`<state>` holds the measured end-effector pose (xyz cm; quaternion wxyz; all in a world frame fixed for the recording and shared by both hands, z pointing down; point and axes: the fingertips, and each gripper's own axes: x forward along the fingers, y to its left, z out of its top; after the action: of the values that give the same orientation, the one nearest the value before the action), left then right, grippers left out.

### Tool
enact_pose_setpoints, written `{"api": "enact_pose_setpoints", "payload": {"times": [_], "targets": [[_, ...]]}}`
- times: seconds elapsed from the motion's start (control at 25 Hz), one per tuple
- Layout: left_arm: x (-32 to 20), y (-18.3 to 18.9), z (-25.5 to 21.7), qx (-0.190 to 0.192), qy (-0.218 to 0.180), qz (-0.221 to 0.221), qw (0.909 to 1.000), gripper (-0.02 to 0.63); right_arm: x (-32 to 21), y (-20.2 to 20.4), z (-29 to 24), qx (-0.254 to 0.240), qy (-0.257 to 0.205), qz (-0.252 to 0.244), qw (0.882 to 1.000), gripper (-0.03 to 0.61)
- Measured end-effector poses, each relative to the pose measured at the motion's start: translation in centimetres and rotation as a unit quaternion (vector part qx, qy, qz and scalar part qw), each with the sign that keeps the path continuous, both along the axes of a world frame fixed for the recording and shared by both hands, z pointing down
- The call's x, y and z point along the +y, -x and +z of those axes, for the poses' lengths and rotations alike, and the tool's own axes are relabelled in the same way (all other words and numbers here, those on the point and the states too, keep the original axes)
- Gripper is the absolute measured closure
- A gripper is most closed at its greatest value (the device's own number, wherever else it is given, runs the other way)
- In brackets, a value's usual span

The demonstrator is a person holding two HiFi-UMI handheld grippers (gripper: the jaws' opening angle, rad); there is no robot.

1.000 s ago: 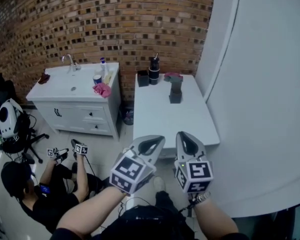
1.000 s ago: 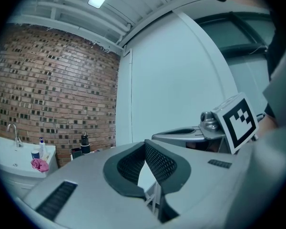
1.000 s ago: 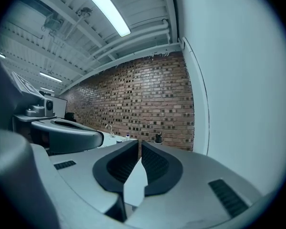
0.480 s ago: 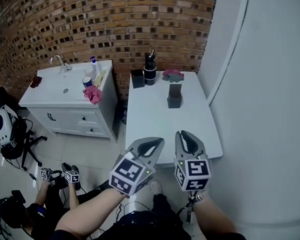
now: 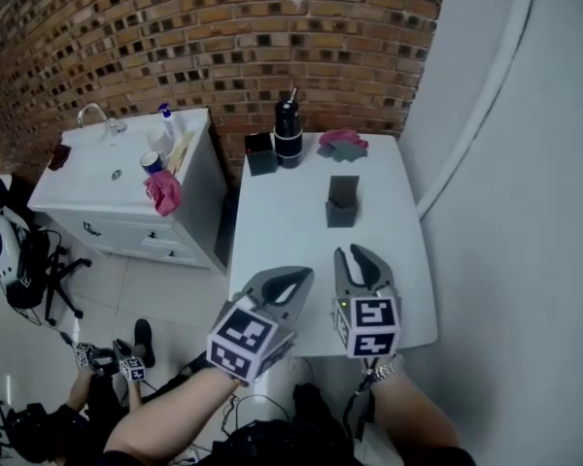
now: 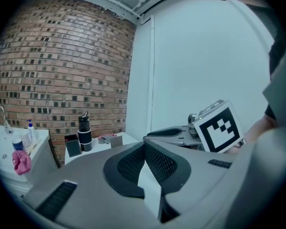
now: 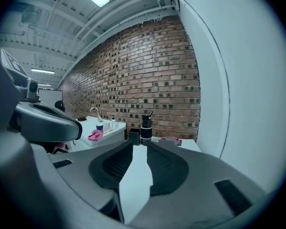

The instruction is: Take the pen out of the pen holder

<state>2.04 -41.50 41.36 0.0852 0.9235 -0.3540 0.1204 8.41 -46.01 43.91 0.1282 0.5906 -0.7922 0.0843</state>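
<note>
A black cylindrical pen holder (image 5: 288, 136) with a pale band stands at the far edge of the white table (image 5: 282, 231), and a pen (image 5: 292, 95) sticks out of its top. It also shows far ahead as the pen holder (image 6: 84, 132) and the pen holder (image 7: 146, 128). My left gripper (image 5: 297, 278) hovers shut and empty over the table's near edge. Beside it, my right gripper (image 5: 360, 252) is open; its jaws have just been opening, with nothing between them. Both grippers are well short of the holder.
A small dark box (image 5: 260, 153) stands left of the holder, a grey square cup (image 5: 342, 202) mid-table, a pink and grey cloth (image 5: 342, 144) at the back right. A white sink cabinet (image 5: 126, 178) stands left, a white wall right. A person (image 5: 97, 396) sits on the floor.
Both grippers have moved forward from above the floor to the table's near edge. The right gripper's jaws have spread apart. The left gripper stays shut.
</note>
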Motion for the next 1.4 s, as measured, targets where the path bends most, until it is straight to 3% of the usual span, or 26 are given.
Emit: {"api": "enact_pose_setpoints", "payload": {"times": [0.68, 1.4], "targets": [[-14.7, -1.7, 7.4, -0.012, 0.073, -0.033, 0.9967, 0.611, -16.8, -0.7, 10.5, 0.052, 0.071, -0.017, 0.996, 0.449], [-19.4, -1.8, 11.8, -0.015, 0.113, -0.036, 0.9929, 0.611, -22.1, -0.8, 16.4, 0.094, 0.110, -0.018, 0.989, 0.444]]}}
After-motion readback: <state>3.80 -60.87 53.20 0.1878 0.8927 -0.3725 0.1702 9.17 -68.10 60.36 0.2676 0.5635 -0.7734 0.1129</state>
